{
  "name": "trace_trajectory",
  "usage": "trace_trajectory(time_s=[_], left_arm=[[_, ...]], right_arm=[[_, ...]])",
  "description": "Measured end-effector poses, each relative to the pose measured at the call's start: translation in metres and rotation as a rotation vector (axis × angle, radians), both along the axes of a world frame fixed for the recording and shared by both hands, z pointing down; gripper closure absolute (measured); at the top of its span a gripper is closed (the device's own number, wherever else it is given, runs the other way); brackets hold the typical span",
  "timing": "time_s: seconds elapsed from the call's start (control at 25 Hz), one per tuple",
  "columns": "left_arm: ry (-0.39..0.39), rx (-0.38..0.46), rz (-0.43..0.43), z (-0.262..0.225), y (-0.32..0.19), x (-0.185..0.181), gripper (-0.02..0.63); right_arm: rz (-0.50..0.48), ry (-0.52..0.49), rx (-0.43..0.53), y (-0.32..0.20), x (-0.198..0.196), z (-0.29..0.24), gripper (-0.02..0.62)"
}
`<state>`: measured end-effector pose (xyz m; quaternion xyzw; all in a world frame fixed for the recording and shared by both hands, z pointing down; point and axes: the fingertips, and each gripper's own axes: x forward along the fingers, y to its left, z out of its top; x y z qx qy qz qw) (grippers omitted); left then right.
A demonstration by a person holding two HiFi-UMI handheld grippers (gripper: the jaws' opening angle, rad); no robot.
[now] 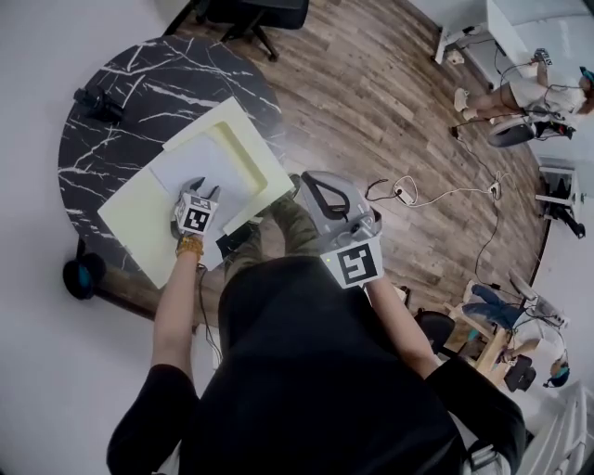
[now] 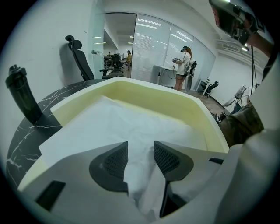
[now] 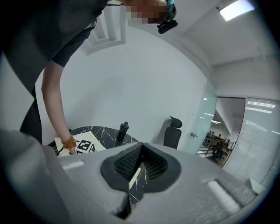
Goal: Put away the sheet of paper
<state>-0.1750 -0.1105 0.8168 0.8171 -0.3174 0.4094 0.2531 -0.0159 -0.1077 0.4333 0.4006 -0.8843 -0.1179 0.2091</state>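
Note:
A white sheet of paper (image 1: 212, 167) lies across an open pale yellow folder box (image 1: 243, 139) on the black marble table (image 1: 158, 79). My left gripper (image 1: 198, 188) rests on the sheet's near edge. In the left gripper view the paper (image 2: 113, 122) bunches up between the dark pads (image 2: 109, 164), and my left gripper (image 2: 141, 159) is shut on it, inside the yellow tray wall (image 2: 175, 103). My right gripper (image 1: 316, 190) hangs raised off the table's right edge. Seen in its own view, my right gripper (image 3: 141, 164) is shut with nothing in it.
A black bottle (image 2: 22, 94) stands at the table's far left, also seen as the bottle (image 1: 97, 104) from above. A black office chair (image 1: 251, 14) sits beyond the table. Cables (image 1: 408, 190) trail over the wooden floor, and people stand at the right.

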Motion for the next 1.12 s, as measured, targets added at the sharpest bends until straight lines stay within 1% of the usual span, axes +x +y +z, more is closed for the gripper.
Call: trace_trajectory(time_s=[0.16, 0.4, 0.56, 0.76, 0.92, 1.0, 1.12], left_arm=[[0.004, 0.004, 0.021, 0.003, -0.014, 0.010, 0.410], [0.000, -0.008, 0.029, -0.003, -0.030, 0.011, 0.411], [-0.008, -0.005, 0.061, -0.002, -0.037, 0.023, 0.411], [0.008, -0.013, 0.071, -0.006, -0.041, 0.038, 0.411], [0.016, -0.010, 0.055, -0.006, -0.049, 0.042, 0.411], [0.014, 0.000, 0.049, -0.006, -0.052, 0.046, 0.411], [0.016, 0.000, 0.045, -0.005, -0.052, 0.052, 0.411]], right_arm=[[-0.021, 0.002, 0.034, -0.003, -0.004, -0.009, 0.597], [-0.021, -0.006, 0.023, -0.002, -0.011, -0.004, 0.597], [-0.009, -0.013, 0.028, -0.005, -0.007, -0.006, 0.597], [0.006, -0.015, 0.038, -0.004, -0.001, -0.009, 0.597], [0.063, -0.030, 0.091, -0.013, 0.017, -0.021, 0.597], [0.112, -0.020, 0.092, -0.016, 0.033, -0.023, 0.597], [0.156, -0.004, 0.089, -0.017, 0.054, -0.023, 0.597]])
